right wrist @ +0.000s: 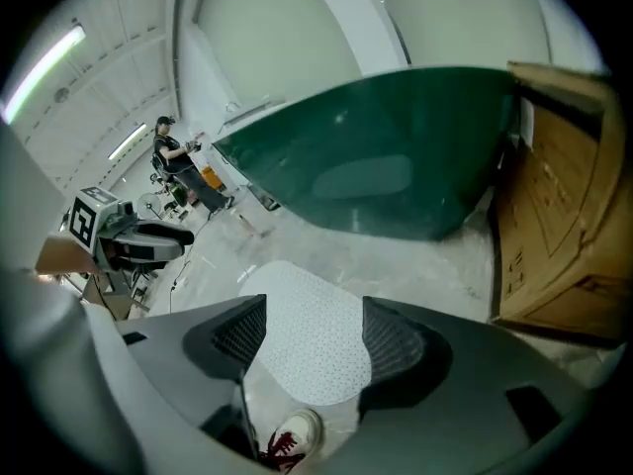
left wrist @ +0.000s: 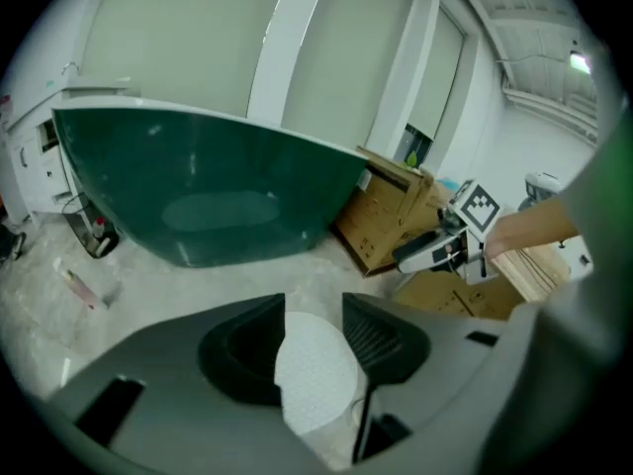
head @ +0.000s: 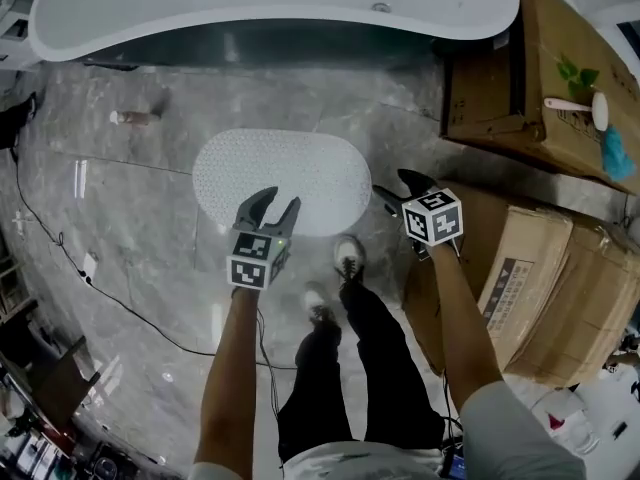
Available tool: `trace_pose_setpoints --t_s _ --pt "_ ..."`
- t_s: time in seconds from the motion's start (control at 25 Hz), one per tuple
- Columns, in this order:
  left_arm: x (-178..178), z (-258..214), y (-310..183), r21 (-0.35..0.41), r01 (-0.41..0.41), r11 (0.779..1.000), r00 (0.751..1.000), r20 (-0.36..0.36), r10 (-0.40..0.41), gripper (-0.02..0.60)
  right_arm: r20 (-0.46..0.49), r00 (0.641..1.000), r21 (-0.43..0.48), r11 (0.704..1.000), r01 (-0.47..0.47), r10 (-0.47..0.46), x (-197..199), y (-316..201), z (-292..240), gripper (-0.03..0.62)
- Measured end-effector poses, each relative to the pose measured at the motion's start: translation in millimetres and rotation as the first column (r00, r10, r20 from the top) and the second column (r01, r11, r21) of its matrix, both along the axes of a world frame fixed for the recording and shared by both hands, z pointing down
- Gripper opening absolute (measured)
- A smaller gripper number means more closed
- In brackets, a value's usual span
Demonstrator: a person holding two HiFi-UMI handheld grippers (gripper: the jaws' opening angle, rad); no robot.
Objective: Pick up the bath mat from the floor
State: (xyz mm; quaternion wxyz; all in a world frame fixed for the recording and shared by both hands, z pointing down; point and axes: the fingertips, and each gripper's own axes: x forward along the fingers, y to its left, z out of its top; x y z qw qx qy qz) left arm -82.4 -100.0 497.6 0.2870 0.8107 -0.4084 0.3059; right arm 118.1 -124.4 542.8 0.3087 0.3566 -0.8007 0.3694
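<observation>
**Bath mat (head: 280, 173) flat on floor (head: 130, 218), ungripped**

The white oval bath mat lies with its long axis running side to side, parallel to the bathtub (head: 270, 13). The left gripper (head: 280, 200) hangs above its near edge and the right gripper (head: 392, 185) by its right end. Both have their jaws apart, holding nothing. Print on the cardboard boxes (head: 520, 268) is too small to read.

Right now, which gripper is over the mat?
The left gripper, jaws open above the bath mat's near edge; the right gripper hangs beside its right end.

Bright even light; gripper views warp, corners dark.
</observation>
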Motion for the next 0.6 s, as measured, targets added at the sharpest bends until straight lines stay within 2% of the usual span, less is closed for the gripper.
trace_pose_setpoints --t_s 0.16,0.32,0.44,0.6 --pt "14.1 104.5 12.5 -0.071 -0.048 0.996 0.999 -0.008 0.047 0.184 -0.034 0.999 -0.081 0.996 0.026 -0.029 1.6 14.4 106.2 0.301" --pt "25.0 198.8 13.7 -0.103 -0.074 0.992 0.997 -0.027 0.072 0.186 -0.066 0.997 -0.112 0.993 0.034 -0.042 2.7 17.7 194.7 0.302" --pt "36.2 258.3 15.8 -0.119 -0.095 0.988 0.995 -0.043 0.090 0.186 -0.064 0.998 -0.121 0.993 -0.016 0.008 4.6 15.0 249.5 0.303" --pt "61.5 324.3 16.9 -0.123 -0.171 0.978 0.985 -0.053 0.165 0.190 -0.065 0.996 -0.140 0.987 -0.075 0.067 11.5 15.2 311.7 0.304"
